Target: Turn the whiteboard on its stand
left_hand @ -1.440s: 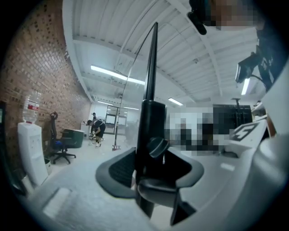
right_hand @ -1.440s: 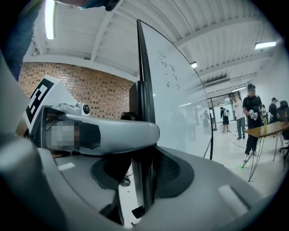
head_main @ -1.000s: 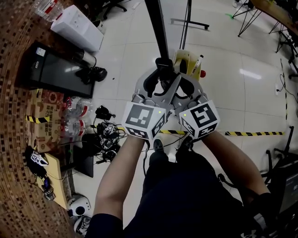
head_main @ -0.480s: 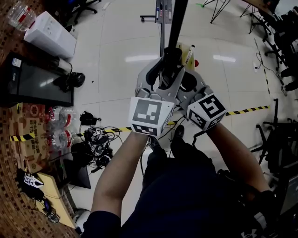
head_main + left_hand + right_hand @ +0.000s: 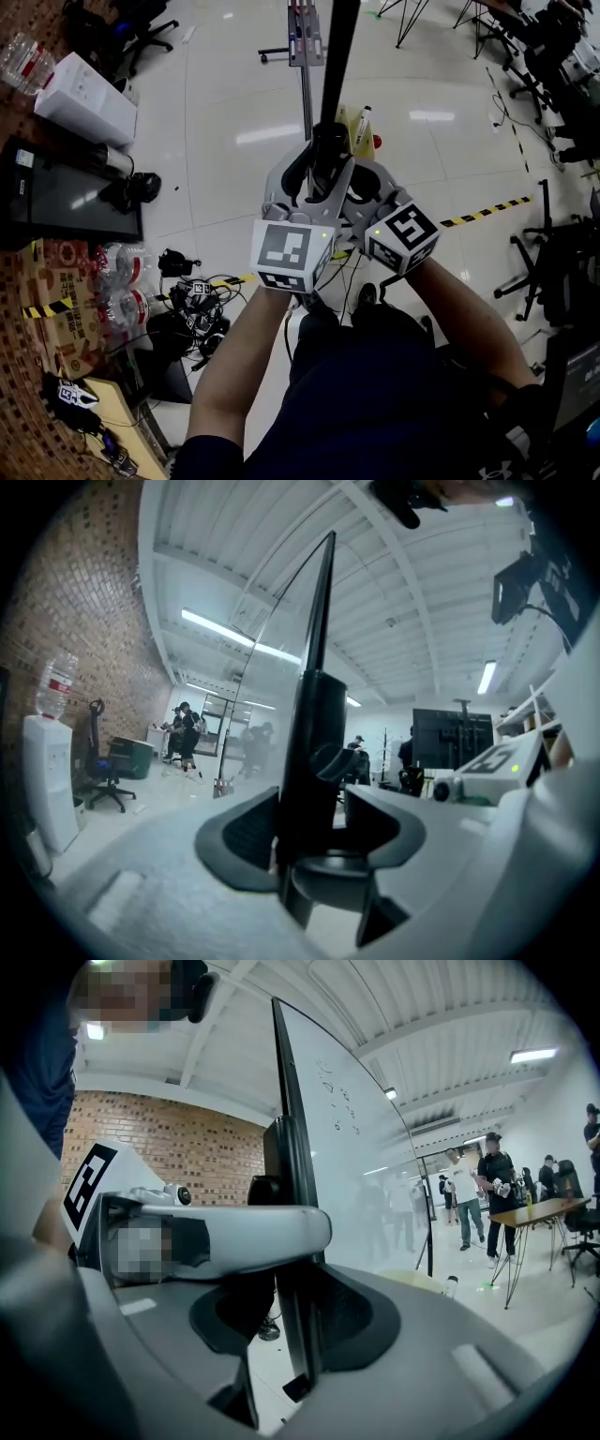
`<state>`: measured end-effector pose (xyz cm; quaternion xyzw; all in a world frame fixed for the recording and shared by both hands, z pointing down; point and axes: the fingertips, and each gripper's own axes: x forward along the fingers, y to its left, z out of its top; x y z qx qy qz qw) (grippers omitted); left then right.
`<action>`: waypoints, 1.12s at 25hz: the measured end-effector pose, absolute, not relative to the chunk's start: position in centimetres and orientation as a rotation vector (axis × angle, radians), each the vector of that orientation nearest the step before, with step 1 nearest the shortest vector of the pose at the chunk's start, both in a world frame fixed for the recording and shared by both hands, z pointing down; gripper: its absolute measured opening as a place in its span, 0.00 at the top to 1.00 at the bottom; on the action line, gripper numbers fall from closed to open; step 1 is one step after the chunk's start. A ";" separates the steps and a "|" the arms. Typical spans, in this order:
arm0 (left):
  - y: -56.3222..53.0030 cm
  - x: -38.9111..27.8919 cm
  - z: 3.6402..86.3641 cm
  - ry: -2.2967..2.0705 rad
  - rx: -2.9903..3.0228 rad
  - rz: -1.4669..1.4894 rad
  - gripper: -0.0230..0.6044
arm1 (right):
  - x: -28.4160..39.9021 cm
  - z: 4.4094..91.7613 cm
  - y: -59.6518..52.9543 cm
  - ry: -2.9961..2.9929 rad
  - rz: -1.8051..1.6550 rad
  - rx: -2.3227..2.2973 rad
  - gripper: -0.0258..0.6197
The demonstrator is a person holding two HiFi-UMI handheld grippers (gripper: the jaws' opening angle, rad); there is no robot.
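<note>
The whiteboard (image 5: 337,56) is seen edge-on in the head view as a thin black frame running up from my hands. Both grippers clamp it from opposite sides at a thick black fitting (image 5: 328,150) on the frame. My left gripper (image 5: 317,180) is shut on the frame (image 5: 314,724), which stands between its pads. My right gripper (image 5: 354,186) is shut on the same frame (image 5: 292,1241), with the white writing face (image 5: 361,1138) stretching away to the right. The two marker cubes sit side by side just below.
On the floor lie a stand foot with a marker tray (image 5: 305,33), a yellow object (image 5: 361,127), striped hazard tape (image 5: 478,216), a cable heap (image 5: 192,291), a white box (image 5: 80,89), a dark screen (image 5: 56,202) and bottled water (image 5: 127,305). Chairs (image 5: 553,272) stand right. People are far off.
Both grippers keep their hold. The board's edge went from leaning left to near upright in the head view, and the floor things slid, with the stand foot coming into sight.
</note>
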<state>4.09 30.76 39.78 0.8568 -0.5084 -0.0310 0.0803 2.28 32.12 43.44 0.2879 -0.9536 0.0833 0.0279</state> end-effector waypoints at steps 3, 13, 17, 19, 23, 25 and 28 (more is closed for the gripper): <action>31.6 4.3 39.8 -1.544 2.556 -0.082 0.61 | 2.4 43.4 33.2 -2.958 0.261 0.866 0.74; 35.0 2.9 40.1 -1.683 2.499 -0.019 0.63 | 1.1 43.6 37.2 -2.993 0.249 0.743 0.75; 36.4 3.0 40.5 -1.705 2.479 -0.014 0.64 | 1.2 43.8 38.8 -2.991 0.234 0.712 0.76; 37.1 3.1 40.6 -1.713 2.469 -0.017 0.65 | 1.4 43.9 39.6 -2.993 0.231 0.705 0.76; 38.2 3.3 41.0 -1.717 2.460 -0.018 0.65 | 1.7 44.3 40.6 -2.991 0.236 0.716 0.76; 38.2 3.4 41.3 -1.715 2.453 -0.017 0.65 | 1.7 44.5 40.6 -2.979 0.237 0.725 0.76; 38.1 3.5 41.6 -1.716 2.443 -0.015 0.65 | 1.8 44.8 40.5 -2.961 0.234 0.720 0.76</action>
